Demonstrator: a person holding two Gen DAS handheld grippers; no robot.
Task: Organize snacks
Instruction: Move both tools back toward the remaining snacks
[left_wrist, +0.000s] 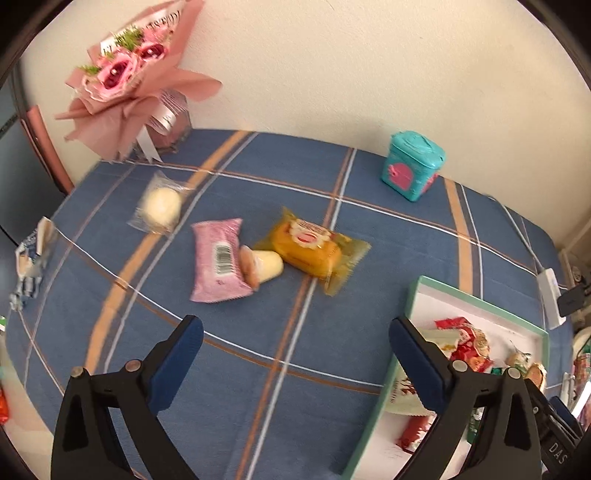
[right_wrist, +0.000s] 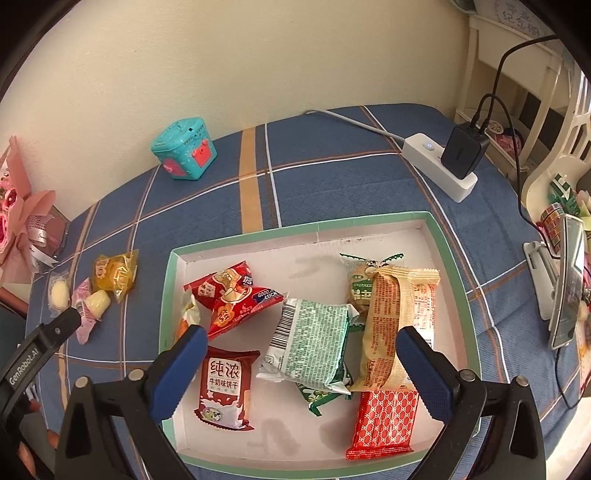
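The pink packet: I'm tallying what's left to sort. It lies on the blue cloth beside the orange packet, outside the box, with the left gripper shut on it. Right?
Not quite. The left gripper is open and empty, hovering short of the pink packet, as the left wrist view shows. The rest holds: it lies on the blue cloth beside the orange packet, outside the box.

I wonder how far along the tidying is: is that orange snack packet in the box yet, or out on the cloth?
Out. The orange snack packet lies on the blue plaid tablecloth, apart from the green-rimmed box.
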